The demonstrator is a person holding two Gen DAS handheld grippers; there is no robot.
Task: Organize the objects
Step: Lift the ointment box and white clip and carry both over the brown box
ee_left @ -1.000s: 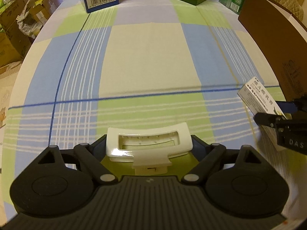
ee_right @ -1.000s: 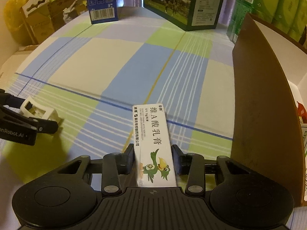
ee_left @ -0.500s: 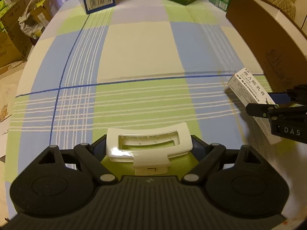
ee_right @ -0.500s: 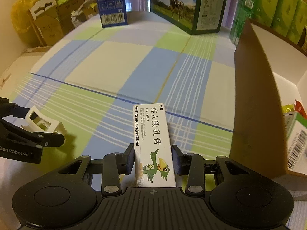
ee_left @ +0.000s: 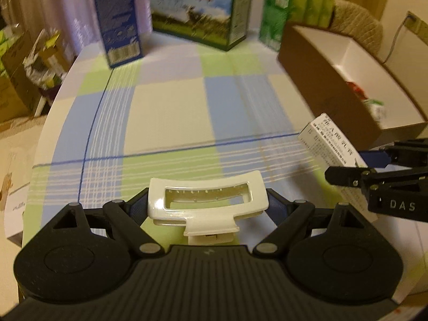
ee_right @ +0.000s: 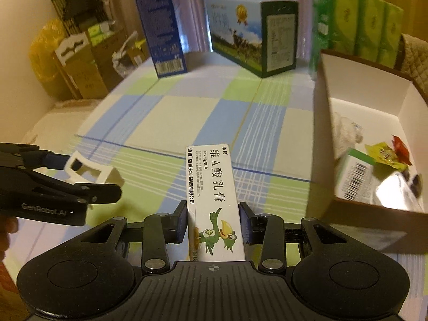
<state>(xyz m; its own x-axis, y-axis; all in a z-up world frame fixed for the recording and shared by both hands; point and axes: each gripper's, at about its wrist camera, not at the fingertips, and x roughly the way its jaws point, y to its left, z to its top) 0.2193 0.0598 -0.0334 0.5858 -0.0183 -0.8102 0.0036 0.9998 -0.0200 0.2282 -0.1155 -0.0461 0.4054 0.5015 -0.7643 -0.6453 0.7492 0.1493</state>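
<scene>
Two grippers hang above a round table [ee_left: 171, 112] covered in a blue, green and cream checked cloth. At the left, the left gripper [ee_left: 208, 203] has its jaws clamped on a glossy white plastic hair claw clip [ee_left: 207, 200], held off the cloth. Beside it, the right gripper [ee_right: 213, 222] has its jaws pressed against both long sides of a narrow white cardboard ointment box with a green cartoon bird [ee_right: 214, 200], which points forward over the cloth. Farther right stands an open brown cardboard box with a white inside [ee_right: 318, 139], holding a barcoded green-and-white carton [ee_right: 353, 176] and a few wrapped items. Tall blue carton [ee_right: 163, 29] and cow-printed milk case [ee_right: 254, 37] stand at the far edge.
</scene>
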